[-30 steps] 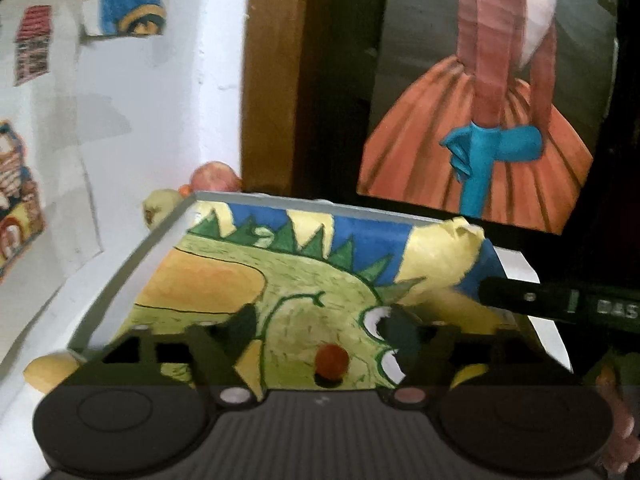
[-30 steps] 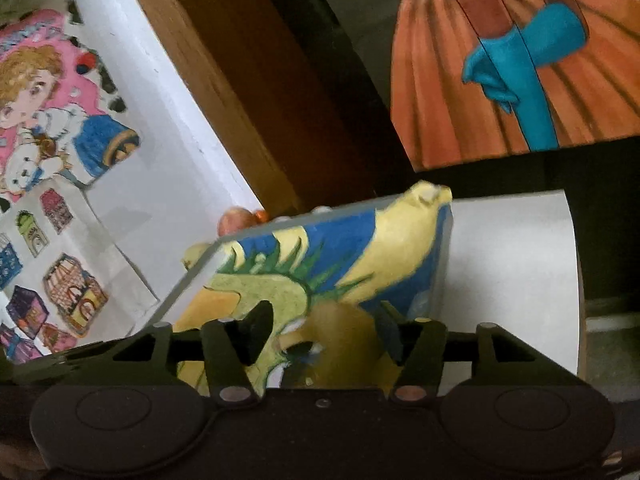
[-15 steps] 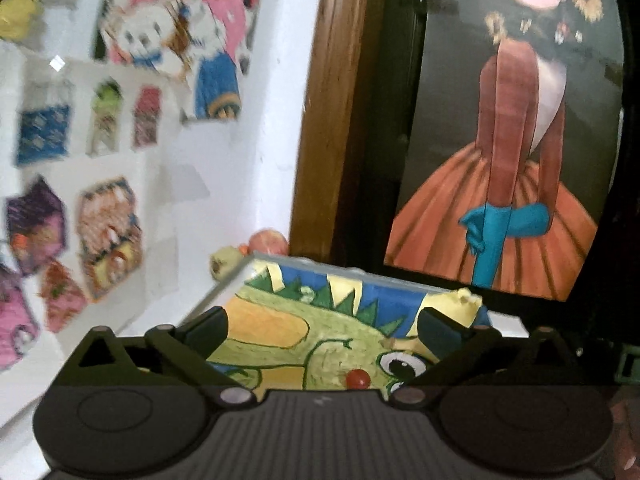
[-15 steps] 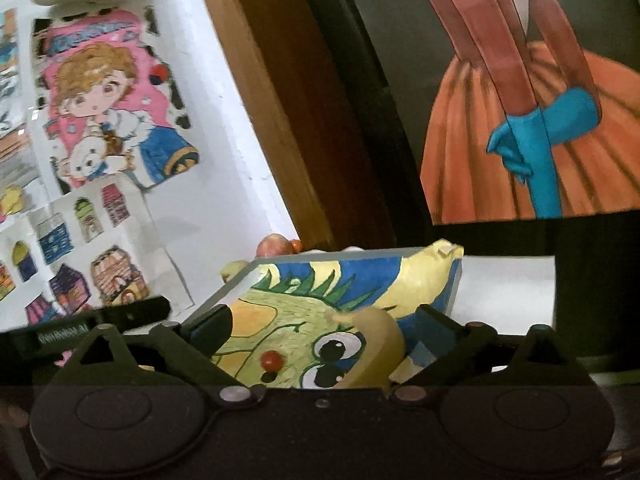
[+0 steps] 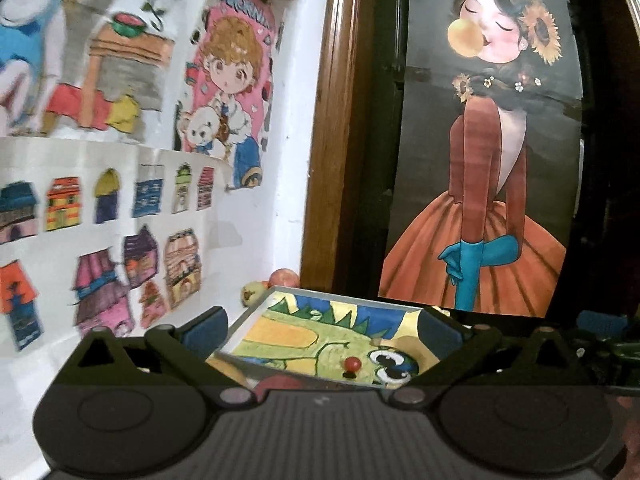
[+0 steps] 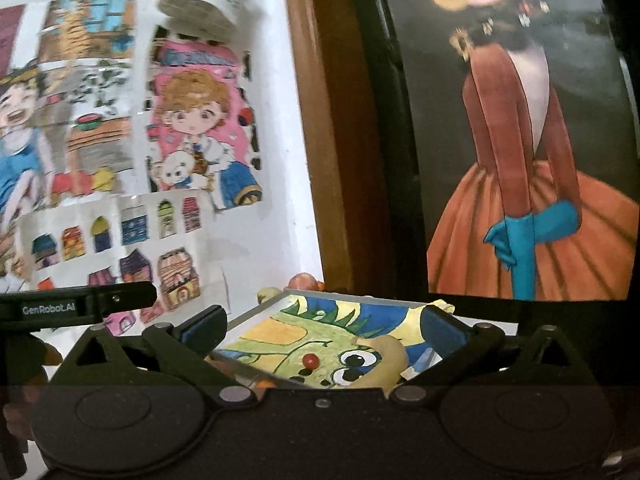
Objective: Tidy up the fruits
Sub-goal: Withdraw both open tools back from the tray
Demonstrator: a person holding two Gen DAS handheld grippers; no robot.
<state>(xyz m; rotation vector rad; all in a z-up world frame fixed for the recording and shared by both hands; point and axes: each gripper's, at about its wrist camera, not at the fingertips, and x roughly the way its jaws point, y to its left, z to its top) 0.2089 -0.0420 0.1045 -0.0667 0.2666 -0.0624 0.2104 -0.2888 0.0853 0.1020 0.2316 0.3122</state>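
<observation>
A grey-rimmed tray [image 5: 280, 336] lined with a green dinosaur drawing lies low in both views. On it sit a small red fruit [image 5: 352, 364] and, in the right wrist view, a yellow-brown fruit [image 6: 390, 354] beside that small red fruit [image 6: 310, 359]. My left gripper [image 5: 320, 332] is open and empty, held above the tray's near side. My right gripper [image 6: 322, 330] is also open, with the yellow-brown fruit resting free just inside its right finger. A red fruit [image 5: 276, 382] peeks out at the near edge.
A peach-coloured fruit [image 5: 284, 278] and a yellow-green fruit [image 5: 252, 294] lie behind the tray against the white wall covered in drawings. A brown wooden frame [image 5: 332, 160] and a dark poster stand behind. The left gripper's body [image 6: 80, 304] shows at the right view's left edge.
Both grippers opened wide and drew back and upward from the tray. The right one let go of the yellow-brown fruit, which now rests on the tray; the small red fruit stays put.
</observation>
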